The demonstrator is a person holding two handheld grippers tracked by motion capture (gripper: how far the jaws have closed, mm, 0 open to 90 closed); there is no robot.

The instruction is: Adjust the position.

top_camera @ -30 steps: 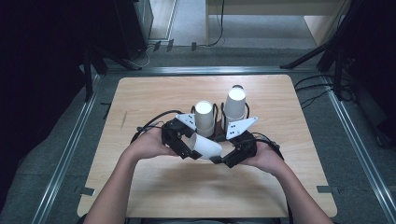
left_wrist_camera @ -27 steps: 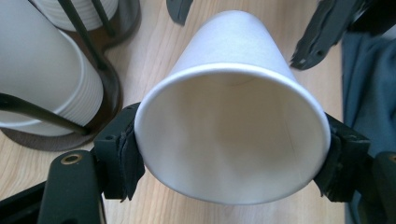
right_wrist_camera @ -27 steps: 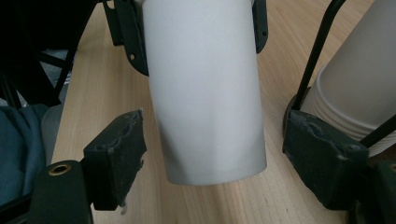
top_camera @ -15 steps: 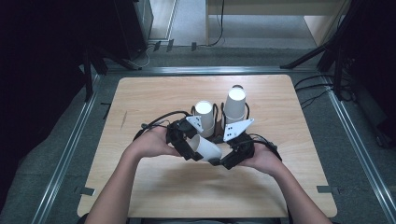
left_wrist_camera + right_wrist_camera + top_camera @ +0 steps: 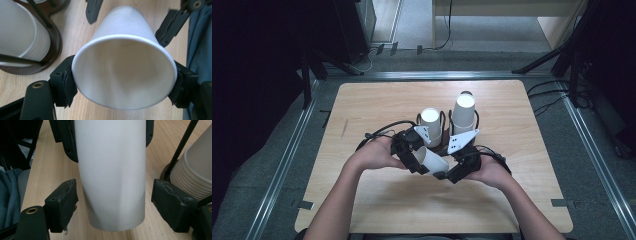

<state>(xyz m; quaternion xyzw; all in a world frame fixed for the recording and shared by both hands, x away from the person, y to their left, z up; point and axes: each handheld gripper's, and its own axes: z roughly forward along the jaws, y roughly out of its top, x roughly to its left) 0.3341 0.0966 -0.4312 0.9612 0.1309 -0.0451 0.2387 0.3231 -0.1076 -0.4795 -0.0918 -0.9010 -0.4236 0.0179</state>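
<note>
White paper cup (image 5: 124,72) lies on its side above the wooden table (image 5: 522,200), near its middle – the left gripper (image 5: 122,82) has its jaws pressed against the rim on both sides. The right gripper (image 5: 117,205) sits around the cup's base, jaws apart and not touching it – two cup stacks (image 5: 464,112) stand in a wire holder (image 5: 445,120) just behind

The paper cup (image 5: 112,172) runs off the right gripper view's top edge, its rim cut off.

cup (image 5: 125,75) white | tongs (image 5: 418,160) black | table (image 5: 377,105) light wood | holder (image 5: 53,42) dark brown
</note>
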